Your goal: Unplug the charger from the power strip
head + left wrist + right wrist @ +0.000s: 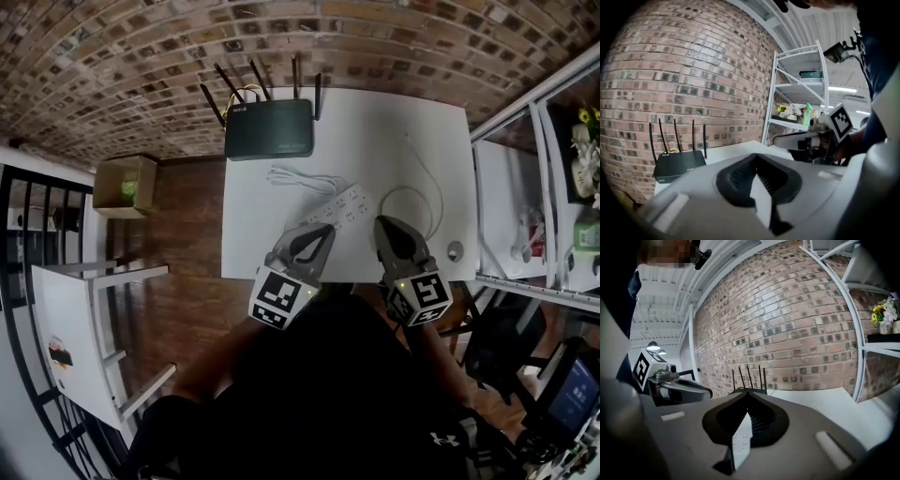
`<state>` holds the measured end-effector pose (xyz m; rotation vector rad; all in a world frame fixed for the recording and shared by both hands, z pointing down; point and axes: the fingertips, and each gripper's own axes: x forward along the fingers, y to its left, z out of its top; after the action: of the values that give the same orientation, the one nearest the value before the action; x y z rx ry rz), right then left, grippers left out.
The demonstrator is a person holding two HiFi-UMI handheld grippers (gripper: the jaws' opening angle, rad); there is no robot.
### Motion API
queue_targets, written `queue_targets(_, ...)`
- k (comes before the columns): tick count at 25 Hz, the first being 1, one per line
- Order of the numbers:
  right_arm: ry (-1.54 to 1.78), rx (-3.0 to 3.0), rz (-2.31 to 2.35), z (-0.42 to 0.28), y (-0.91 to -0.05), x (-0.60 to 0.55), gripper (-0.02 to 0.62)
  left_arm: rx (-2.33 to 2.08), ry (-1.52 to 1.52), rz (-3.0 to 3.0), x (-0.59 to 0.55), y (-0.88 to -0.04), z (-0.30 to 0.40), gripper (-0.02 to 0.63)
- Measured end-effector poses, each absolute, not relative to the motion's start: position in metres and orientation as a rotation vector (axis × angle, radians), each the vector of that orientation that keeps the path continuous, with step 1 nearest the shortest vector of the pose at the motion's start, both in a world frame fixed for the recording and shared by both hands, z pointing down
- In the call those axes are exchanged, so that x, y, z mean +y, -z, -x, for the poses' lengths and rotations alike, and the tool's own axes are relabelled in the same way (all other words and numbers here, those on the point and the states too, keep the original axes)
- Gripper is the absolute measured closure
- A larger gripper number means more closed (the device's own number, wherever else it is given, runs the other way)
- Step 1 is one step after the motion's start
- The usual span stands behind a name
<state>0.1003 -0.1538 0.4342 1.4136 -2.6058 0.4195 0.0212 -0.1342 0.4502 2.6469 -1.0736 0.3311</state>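
While left tongs [322, 230], right tongs [383, 225] hang closed (empty), power strip [339, 206] on table [251, 220]

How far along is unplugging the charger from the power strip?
Seemingly done: no plug shows on the visible part of the white rectangular power strip. In hand: nothing; the left tool and right tool are shut, empty. Left: uncertain; the tools hide the strip's near end and where the thin white cable ends.

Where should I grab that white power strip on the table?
Come from above and pinch the power strip across its narrow width, probably near its closer end: it lies flat and diagonal on the table, long sides exposed.
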Motion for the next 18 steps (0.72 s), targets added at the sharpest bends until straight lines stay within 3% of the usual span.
queue_targets(18,-0.381,-2.613,-1.406,-0.1,-0.435,-0.146,0.584,-1.052,-0.35,-2.666,-0.134,-0.452,-0.028,0.601)
